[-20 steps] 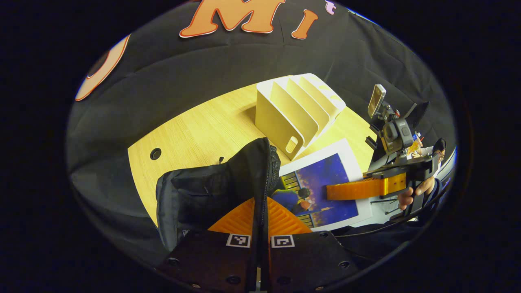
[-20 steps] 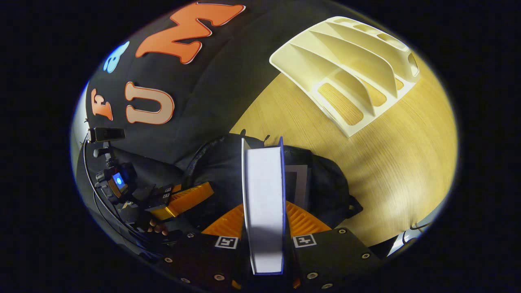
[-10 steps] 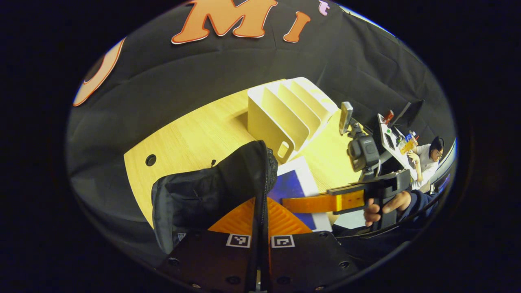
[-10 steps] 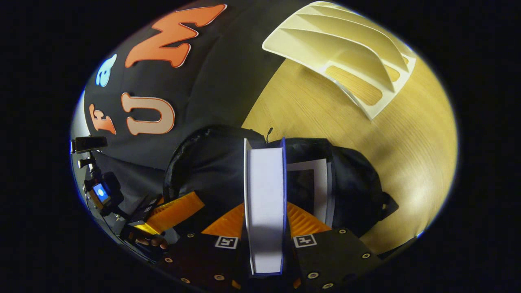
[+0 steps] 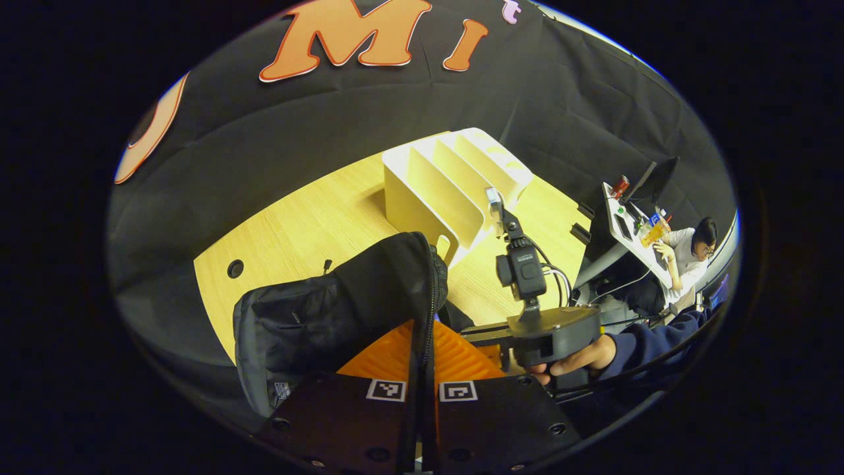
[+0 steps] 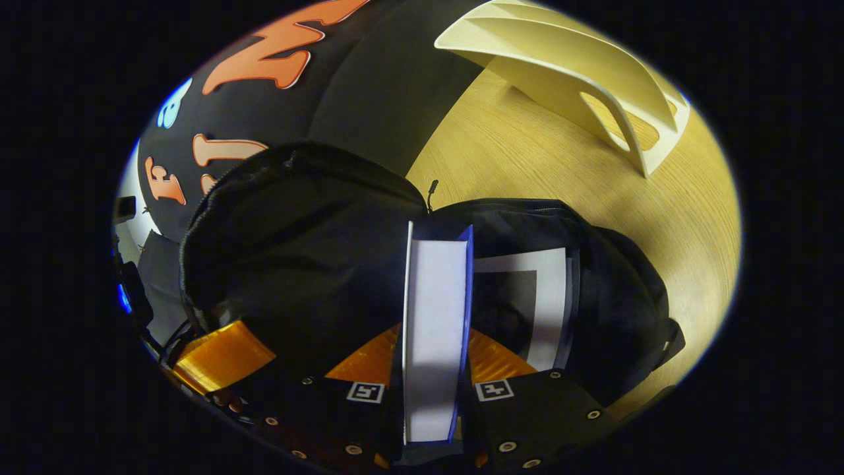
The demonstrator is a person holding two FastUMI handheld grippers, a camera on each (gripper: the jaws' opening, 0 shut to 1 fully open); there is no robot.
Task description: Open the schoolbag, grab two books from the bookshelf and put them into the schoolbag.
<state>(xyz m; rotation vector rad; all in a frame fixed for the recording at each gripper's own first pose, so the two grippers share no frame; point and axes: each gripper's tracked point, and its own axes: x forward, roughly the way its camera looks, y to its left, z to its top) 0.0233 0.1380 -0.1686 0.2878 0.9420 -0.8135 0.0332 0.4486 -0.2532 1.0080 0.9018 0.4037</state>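
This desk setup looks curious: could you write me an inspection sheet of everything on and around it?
Surface: light wooden table with a round hole.
Job's things: black schoolbag open; one book already inside; second book entering; cream bookshelf has no books in its visible slots.
Clutter: nothing seen.
Grippers: left gripper shut on the schoolbag's edge; right gripper shut on the second book.
Cables: wires by the right gripper's camera.
Surroundings: black cloth wall; a person seated at another desk.
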